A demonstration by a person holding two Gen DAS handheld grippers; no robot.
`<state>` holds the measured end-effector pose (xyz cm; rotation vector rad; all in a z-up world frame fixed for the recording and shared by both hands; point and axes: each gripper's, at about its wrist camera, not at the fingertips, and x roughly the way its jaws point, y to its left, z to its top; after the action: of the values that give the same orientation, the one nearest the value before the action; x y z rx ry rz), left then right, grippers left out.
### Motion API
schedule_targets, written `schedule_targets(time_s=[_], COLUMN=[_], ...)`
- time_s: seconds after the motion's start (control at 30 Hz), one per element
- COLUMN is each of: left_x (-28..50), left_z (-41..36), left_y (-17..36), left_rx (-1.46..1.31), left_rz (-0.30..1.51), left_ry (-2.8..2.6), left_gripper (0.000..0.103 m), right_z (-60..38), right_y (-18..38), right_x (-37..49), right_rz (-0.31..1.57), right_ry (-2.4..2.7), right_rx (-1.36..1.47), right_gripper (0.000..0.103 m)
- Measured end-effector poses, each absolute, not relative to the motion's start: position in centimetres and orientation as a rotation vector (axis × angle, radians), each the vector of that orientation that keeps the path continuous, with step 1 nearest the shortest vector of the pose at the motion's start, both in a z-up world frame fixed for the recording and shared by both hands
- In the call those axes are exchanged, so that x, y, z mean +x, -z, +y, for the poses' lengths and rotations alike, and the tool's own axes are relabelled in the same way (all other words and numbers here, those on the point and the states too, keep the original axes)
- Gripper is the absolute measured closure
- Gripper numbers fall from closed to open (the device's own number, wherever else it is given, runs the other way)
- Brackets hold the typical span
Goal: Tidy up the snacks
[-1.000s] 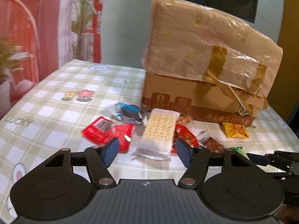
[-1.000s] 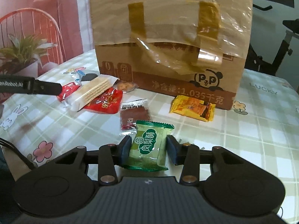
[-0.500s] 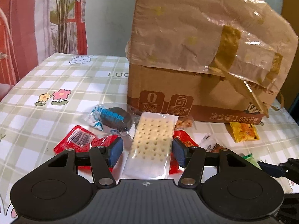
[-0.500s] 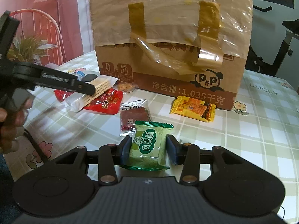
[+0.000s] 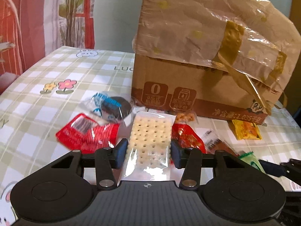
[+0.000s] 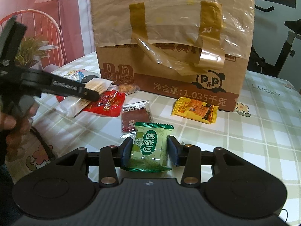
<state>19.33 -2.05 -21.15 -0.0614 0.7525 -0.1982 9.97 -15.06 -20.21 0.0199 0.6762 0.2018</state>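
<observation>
A clear pack of pale crackers (image 5: 150,131) lies on other snacks on the checked tablecloth (image 5: 56,71). My left gripper (image 5: 147,155) straddles its near end; the jaws are closing and both blue pads meet the wrapper's sides. The right wrist view shows one left finger (image 6: 75,91) alongside that cracker pack (image 6: 96,86). My right gripper (image 6: 149,150) is shut on a green snack packet (image 6: 150,145), held just above the table. The green packet (image 5: 250,160) also peeks in at the left wrist view's right edge.
A tall taped cardboard box (image 6: 169,47) stands behind the snacks. Around the crackers lie two red packets (image 5: 88,133) (image 5: 188,137), a dark cookie in a blue wrapper (image 5: 112,107), a brown jerky packet (image 6: 134,116) and a yellow packet (image 6: 195,111). A hand (image 6: 11,124) holds the left tool.
My left gripper moved forward and down over the cracker pack, and its jaws narrowed until the pads reached the wrapper. My right gripper stayed still with the green packet.
</observation>
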Motion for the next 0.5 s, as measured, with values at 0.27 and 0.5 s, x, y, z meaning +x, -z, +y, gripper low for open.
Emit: schedule_targets(time_s=[0.27,0.5], left_x=[16.2,14.9], left_z=[-1.9,-2.4], left_y=[20.5,20.3], left_rx=[-0.1,-0.075], left_rz=[0.728,0.712], left_ry=[0.198,0.208], left_gripper=[0.052,0.052], right_z=[-15.4,-15.2], right_y=[20.2,20.2], right_x=[10.0,9.9], right_rz=[0.676,0.674], right_ry=[-0.208,-0.208], right_rx=[0.044,0.048], right_gripper=[0.059,0.059])
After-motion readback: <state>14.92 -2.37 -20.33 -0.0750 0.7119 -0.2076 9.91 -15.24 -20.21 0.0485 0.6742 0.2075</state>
